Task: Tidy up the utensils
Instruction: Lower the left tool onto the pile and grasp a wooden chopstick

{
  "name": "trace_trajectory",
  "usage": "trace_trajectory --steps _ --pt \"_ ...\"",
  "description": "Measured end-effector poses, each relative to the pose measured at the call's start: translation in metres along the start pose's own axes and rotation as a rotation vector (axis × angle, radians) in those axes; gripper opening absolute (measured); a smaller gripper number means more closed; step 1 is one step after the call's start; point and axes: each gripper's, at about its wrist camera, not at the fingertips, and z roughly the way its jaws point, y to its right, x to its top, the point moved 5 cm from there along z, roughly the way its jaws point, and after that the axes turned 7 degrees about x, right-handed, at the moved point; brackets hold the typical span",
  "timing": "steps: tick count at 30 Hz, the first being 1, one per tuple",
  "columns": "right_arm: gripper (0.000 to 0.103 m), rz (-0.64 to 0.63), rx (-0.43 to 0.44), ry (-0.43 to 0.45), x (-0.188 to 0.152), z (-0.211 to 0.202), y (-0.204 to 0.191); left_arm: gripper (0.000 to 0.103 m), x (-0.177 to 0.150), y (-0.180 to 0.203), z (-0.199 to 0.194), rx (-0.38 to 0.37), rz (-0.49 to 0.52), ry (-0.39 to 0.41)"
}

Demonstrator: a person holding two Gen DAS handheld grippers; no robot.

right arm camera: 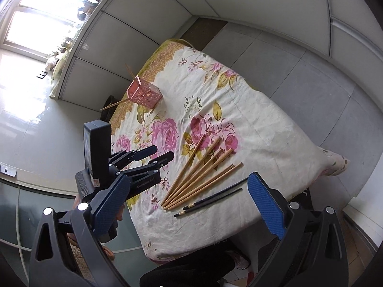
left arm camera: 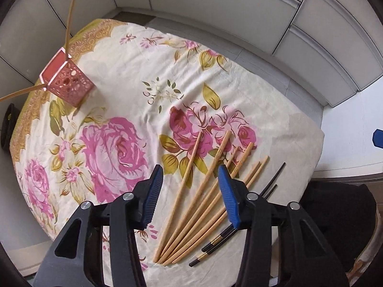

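Several wooden chopsticks (left arm camera: 203, 198) (right arm camera: 198, 179) lie fanned out near the front edge of the flowered tablecloth (left arm camera: 119, 71) (right arm camera: 263, 119). A pair of black chopsticks (left arm camera: 215, 241) (right arm camera: 210, 201) lies just right of them. At the far left a pink perforated holder (left arm camera: 71, 83) (right arm camera: 146, 94) stands with two wooden chopsticks leaning out of it. My left gripper (left arm camera: 191, 168) (right arm camera: 162, 151) hangs over the wooden fan, pointing steeply down, jaws apart and pressing on nothing. My right gripper (right arm camera: 189, 178) hovers higher, wide open and empty.
White cabinet panels (left arm camera: 215, 4) close in the table's far side and left side. A tiled floor (right arm camera: 36, 124) lies to the left. A person's dark-clothed legs (left arm camera: 335, 215) (right arm camera: 191, 270) are at the table's front edge. A dark object (left arm camera: 7, 124) sits beyond the table's left edge.
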Motion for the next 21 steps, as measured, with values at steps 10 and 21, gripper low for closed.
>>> trace_trajectory --steps 10,21 --pt "0.096 0.128 0.035 -0.128 0.014 0.044 0.023 0.034 0.020 0.003 0.055 0.000 0.042 -0.110" --pt "0.096 0.208 0.030 -0.166 0.023 0.063 0.046 0.033 0.035 0.002 0.083 0.022 0.092 -0.146"
